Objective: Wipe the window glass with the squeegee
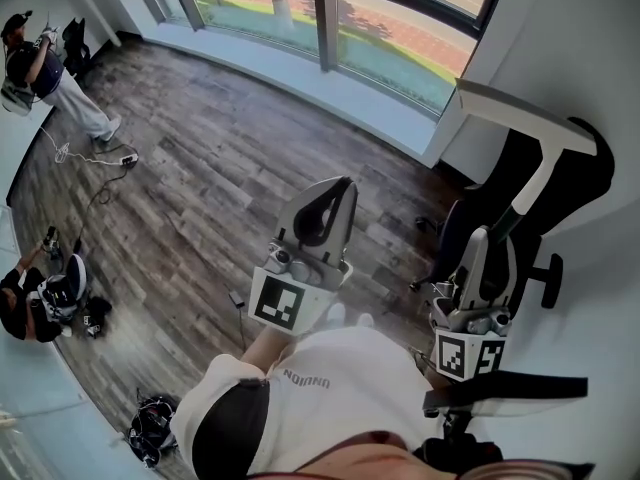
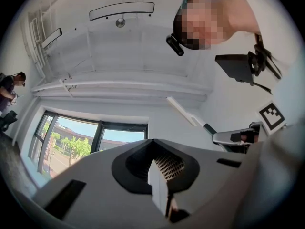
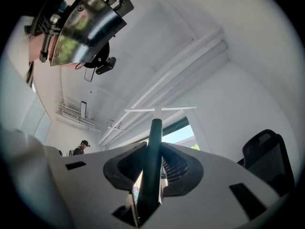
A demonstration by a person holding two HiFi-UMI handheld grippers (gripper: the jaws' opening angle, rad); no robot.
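Green-handled squeegee point(image 3: 155, 128) is clamped in your right hand-held gripper point(image 3: 152, 151), blade up at upper right of head view; grip sits low on the shaft, prob. for reach. Left hand-held gripper point(image 2: 159, 171) pinched together, nothing in it, mid-frame. Window glass point(image 1: 400, 43) along top edge, well apart from the blade. Wiping not yet begun, by my read.

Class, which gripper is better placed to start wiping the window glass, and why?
Right. The right gripper is shut on the handle of the squeegee, with the blade raised. The left gripper is shut with nothing in its jaws. The blade does not yet touch the window glass.
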